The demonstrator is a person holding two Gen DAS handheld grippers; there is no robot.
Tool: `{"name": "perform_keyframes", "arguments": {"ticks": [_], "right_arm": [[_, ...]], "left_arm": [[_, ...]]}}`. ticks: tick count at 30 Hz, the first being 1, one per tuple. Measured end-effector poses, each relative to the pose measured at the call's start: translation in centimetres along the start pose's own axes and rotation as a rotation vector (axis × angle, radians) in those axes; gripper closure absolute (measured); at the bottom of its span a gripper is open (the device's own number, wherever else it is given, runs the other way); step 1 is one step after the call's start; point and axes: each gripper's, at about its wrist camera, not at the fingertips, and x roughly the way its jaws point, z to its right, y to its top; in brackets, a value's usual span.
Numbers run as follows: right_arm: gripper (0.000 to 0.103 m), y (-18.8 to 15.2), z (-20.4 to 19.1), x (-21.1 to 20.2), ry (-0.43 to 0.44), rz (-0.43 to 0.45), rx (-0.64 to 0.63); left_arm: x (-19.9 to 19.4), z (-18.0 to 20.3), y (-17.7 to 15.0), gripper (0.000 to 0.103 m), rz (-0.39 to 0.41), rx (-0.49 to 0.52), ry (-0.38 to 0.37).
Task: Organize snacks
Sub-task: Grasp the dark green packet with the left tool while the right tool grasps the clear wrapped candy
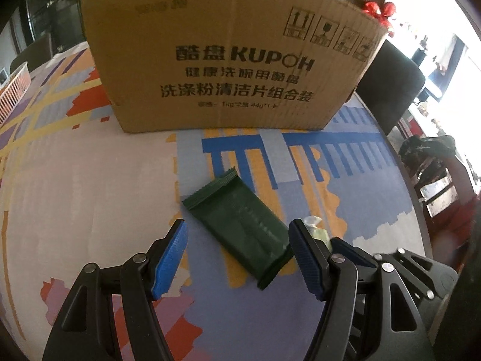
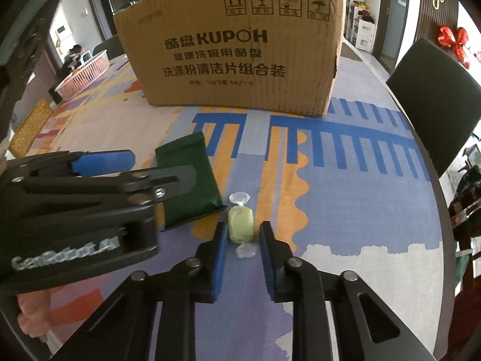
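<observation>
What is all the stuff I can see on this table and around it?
Cardboard box: one, brown, black print, far side of table.
Snack packet: one, dark green, flat on tablecloth, between left gripper's fingers.
Wrapped candy: one, pale yellow-green, beside the packet.
Basket: one, white and pink, far left.
Tablecloth: one, multicoloured.
Chair: one, dark, right side.
Left gripper: black, blue pads, open.
Right gripper: same, open around candy.

Both wrist views skim low (side by side) toward the cardboard box (image 1: 222,60).

Dark green snack packet (image 1: 240,225), pale yellow-green candy (image 2: 240,225), brown cardboard box (image 1: 228,54), blue-orange-lilac patterned tablecloth (image 2: 345,210)
</observation>
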Motion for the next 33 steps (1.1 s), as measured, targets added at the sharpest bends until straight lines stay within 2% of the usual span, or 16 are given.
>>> {"name": "perform_keyframes", "arguments": {"ticks": [10, 12, 14, 18, 20, 23, 25, 27, 29, 31, 33], "right_arm": [[0.084, -0.4, 3.4, -0.6, -0.063, 0.024, 0.069], [0.084, -0.3, 3.8, -0.6, -0.06, 0.026, 0.087], [0.084, -0.2, 4.2, -0.7, -0.056, 0.031, 0.099], [0.084, -0.1, 4.0, -1.0, -0.042, 0.048, 0.104], [0.084, 0.0, 3.9, -1.1, -0.032, 0.054, 0.105], [0.084, 0.2, 3.7, -1.2, -0.022, 0.06, 0.105], [0.084, 0.3, 3.4, -1.3, -0.018, 0.062, 0.099], [0.084, 0.3, 3.2, -1.3, -0.016, 0.063, 0.091], [0.084, 0.2, 3.1, -1.4, -0.014, 0.065, 0.093], [0.084, 0.1, 3.3, -1.6, -0.018, 0.066, 0.1], [0.084, 0.0, 3.8, -1.7, -0.023, 0.068, 0.107]], "left_arm": [[1.9, 1.1, 0.0, 0.034, -0.032, -0.046, 0.068], [1.8, 1.0, -0.1, 0.041, -0.028, -0.059, 0.059], [1.6, 0.7, -0.2, 0.058, -0.023, -0.063, 0.044], [1.1, -0.1, -0.6, 0.066, -0.019, -0.065, 0.009], [0.7, -0.5, -0.6, 0.077, -0.011, -0.067, -0.007], [0.2, -0.8, -0.6, 0.081, -0.007, -0.05, -0.024], [0.0, -0.5, -0.5, 0.081, -0.004, -0.026, -0.025], [-0.2, -0.1, -0.5, 0.075, 0.002, -0.014, -0.019], [0.0, 0.6, -0.4, 0.057, 0.002, 0.008, -0.005], [0.6, 1.5, -0.3, 0.055, -0.003, 0.026, 0.012], [1.2, 2.0, -0.3, 0.049, -0.014, 0.03, 0.023]]}}
